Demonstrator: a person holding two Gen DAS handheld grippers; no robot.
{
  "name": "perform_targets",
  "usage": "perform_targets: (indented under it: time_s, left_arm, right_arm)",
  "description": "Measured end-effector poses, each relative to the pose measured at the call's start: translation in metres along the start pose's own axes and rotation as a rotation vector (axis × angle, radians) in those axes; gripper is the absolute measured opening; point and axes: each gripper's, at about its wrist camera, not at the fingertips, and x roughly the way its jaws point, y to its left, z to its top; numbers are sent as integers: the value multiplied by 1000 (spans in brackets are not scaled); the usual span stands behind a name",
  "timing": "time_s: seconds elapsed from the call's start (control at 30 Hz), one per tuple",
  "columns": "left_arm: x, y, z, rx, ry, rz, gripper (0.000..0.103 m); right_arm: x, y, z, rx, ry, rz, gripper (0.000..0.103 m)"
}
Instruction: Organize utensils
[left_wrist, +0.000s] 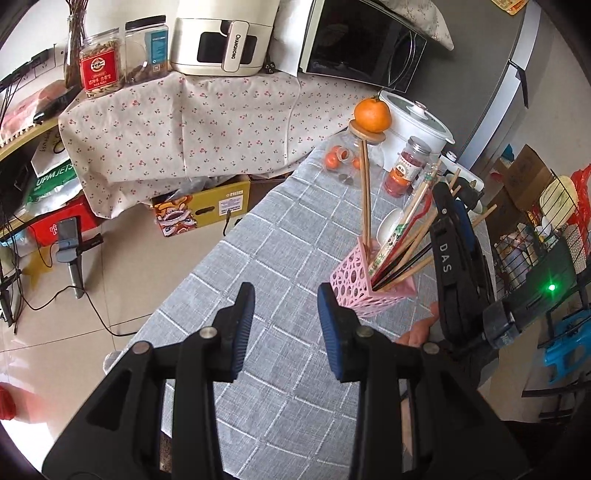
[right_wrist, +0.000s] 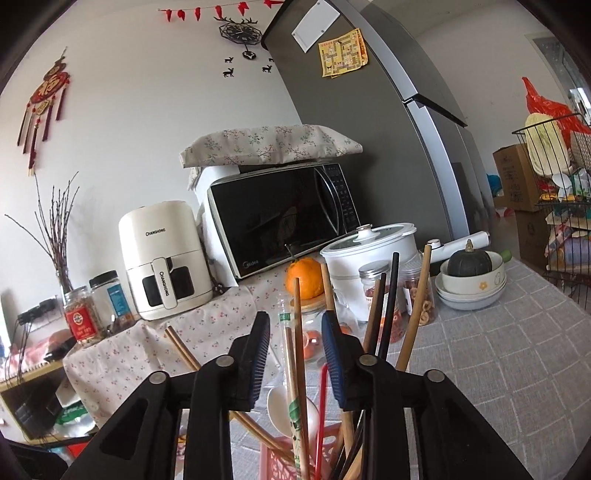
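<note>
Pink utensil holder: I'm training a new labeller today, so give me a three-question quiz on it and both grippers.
1. True or false: the pink utensil holder lies tipped over on the grey checked tablecloth.
2. Which is open: A left gripper only, B right gripper only, C both?
3. Fill in: the right gripper hovers above the holder with a wrapped ___ pair between its fingers.

Key: 1 false, it stands upright. 2 C. 3 chopstick.

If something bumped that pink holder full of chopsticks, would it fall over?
Probably it tips easily: the pink holder looks like thin perforated plastic, so likely light. The chopsticks lean far out to one side, well above its rim, which likely makes it top-heavy.
</note>
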Motion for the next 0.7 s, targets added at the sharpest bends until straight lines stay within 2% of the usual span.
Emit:
perform_targets:
  time_s: [0.17, 0.23, 0.33, 0.5, 0.57, 0.63, 0.7]
  left_arm:
    - [2, -2, -1, -13, 18, -5, 37]
    - [3, -4, -3, -29, 35, -22, 37]
    - [5, -9, -6, -48, 72, -73, 37]
    - [3, -19, -9, -87, 93, -106, 38]
    - [2, -24, -10, -101, 96, -113, 41]
    - [2, -32, -11, -107, 94, -119, 55]
    - [3, -41, -11, -103, 91, -111, 62]
  right_arm:
    - [-12, -13, 29, -14, 53, 27, 40]
    - [-17, -25, 49, -18, 84, 38, 49]
    - [-22, -44, 82, -48, 124, 25, 56]
    - [-19, -86, 122, -3, 284, 39, 58]
    - [-13, -102, 128, 28, 371, 37, 58]
    - [-11, -116, 130, 35, 446, 28, 58]
    - [-12, -127, 129, 36, 500, 16, 58]
